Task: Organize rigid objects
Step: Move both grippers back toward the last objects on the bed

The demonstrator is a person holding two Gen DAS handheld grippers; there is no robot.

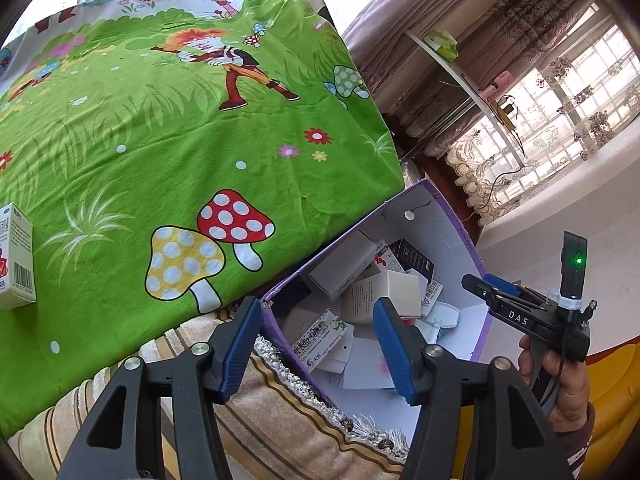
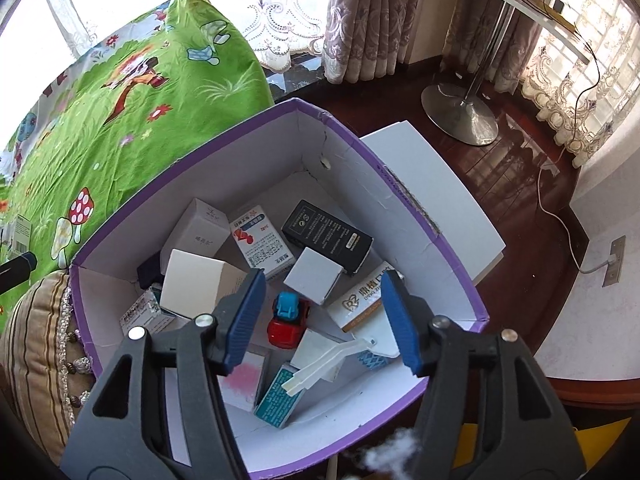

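A purple cardboard box with a white inside stands beside the bed and holds several small cartons, a black carton, a white plastic piece and a red and blue toy car. My right gripper hovers open and empty just above the toy car. My left gripper is open and empty over the box's near left corner. The right gripper also shows in the left wrist view, over the box's right side. One white medicine carton lies on the green sheet at far left.
A green cartoon bedsheet covers the bed. A striped tasselled cushion lies against the box. A white board sits behind the box on the dark wood floor. A lamp-stand base and a trailing cable lie beyond.
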